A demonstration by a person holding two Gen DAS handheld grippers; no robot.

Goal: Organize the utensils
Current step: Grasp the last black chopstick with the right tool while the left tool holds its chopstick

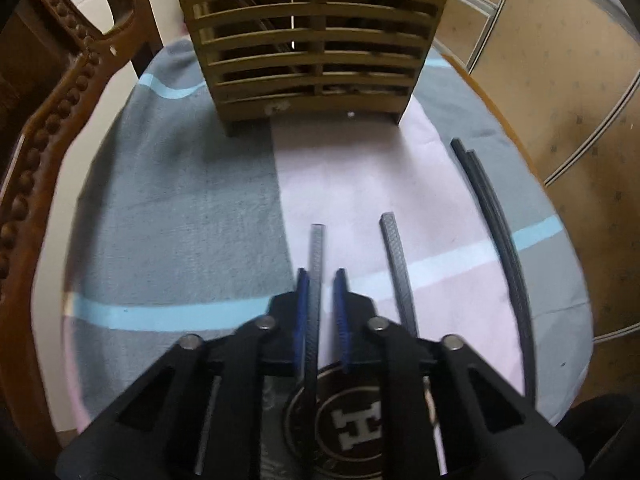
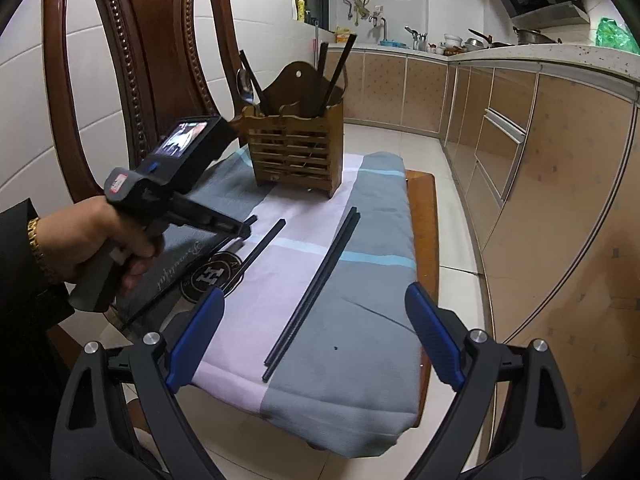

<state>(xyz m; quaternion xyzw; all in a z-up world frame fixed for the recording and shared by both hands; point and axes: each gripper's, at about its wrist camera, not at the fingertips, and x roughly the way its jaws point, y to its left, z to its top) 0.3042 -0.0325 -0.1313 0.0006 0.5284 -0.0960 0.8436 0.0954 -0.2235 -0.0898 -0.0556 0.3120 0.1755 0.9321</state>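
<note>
A slatted wooden utensil holder (image 1: 316,40) stands at the far end of a cloth-covered chair seat; it also shows in the right wrist view (image 2: 298,150) with dark chopsticks and a spoon in it. My left gripper (image 1: 322,276) straddles a grey chopstick (image 1: 316,256) with its jaws partly closed; the stick lies against the left pad, with a gap to the right pad. A second chopstick (image 1: 396,260) lies just to the right. A pair of dark chopsticks (image 1: 496,224) lies further right, also in the right wrist view (image 2: 316,284). My right gripper (image 2: 316,332) is wide open and empty, above the seat's near edge.
The striped grey, pink and blue cloth (image 2: 352,320) covers the seat. A carved wooden chair back (image 2: 132,52) rises at the left. Kitchen cabinets (image 2: 540,160) and tiled floor lie to the right. The person's hand (image 2: 92,236) holds the left gripper.
</note>
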